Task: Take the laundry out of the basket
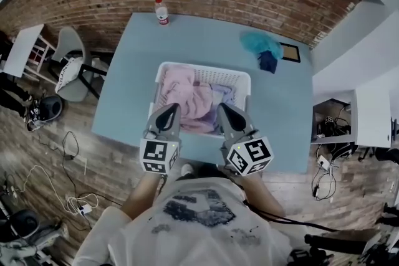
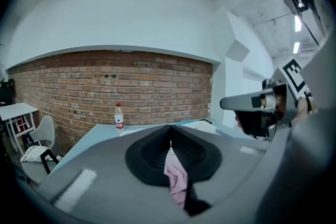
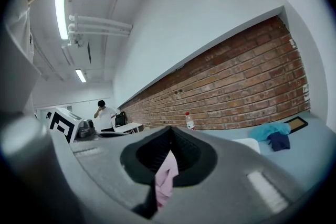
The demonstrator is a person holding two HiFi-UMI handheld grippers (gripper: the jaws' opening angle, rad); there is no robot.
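A white laundry basket (image 1: 244, 79) stands on the light blue table (image 1: 124, 103), with a pink garment (image 1: 187, 99) heaped in it over some pale lilac cloth (image 1: 225, 95). My left gripper (image 1: 169, 110) is shut on a fold of the pink garment (image 2: 176, 178) at the basket's near left. My right gripper (image 1: 224, 110) is shut on another fold of the same pink garment (image 3: 165, 178) at the near right. Both grippers hold the cloth above the basket's near rim, side by side.
A plastic water bottle (image 1: 162, 11) stands at the table's far edge by the brick wall. A teal and dark blue pile of clothes (image 1: 263, 50) and a small framed board (image 1: 290, 53) lie at the far right. A chair (image 1: 72, 68) stands left of the table.
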